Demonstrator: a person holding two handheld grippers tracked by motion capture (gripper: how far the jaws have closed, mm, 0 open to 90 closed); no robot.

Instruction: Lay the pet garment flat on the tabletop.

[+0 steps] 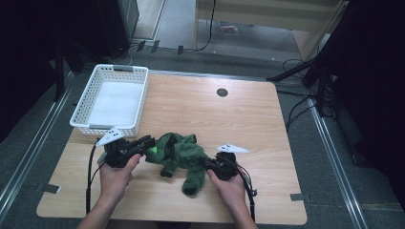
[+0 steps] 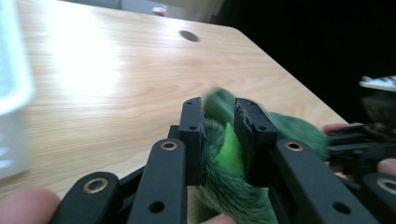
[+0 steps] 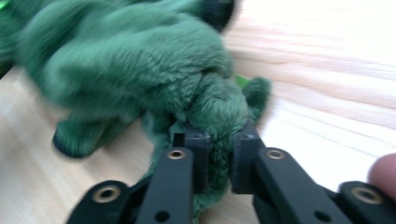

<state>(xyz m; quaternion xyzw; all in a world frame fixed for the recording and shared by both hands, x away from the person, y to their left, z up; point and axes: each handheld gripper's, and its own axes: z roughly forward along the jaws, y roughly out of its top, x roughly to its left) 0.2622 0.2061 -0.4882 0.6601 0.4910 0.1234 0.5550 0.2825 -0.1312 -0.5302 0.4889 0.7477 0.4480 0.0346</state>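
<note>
The green plush (image 1: 180, 157) lay crumpled on the table (image 1: 248, 119), just in front of the basket (image 1: 112, 99). You had both grippers clamped on it — left (image 1: 145, 143), right (image 1: 206, 163) — at opposite ends, likely to lift it evenly.

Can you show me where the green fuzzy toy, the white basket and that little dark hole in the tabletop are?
green fuzzy toy (image 1: 184, 155), high view, on its furry middle.
white basket (image 1: 85, 98), high view, on its left lattice wall.
dark hole (image 1: 222, 92), high view, on its centre, at the table's far edge.
</note>
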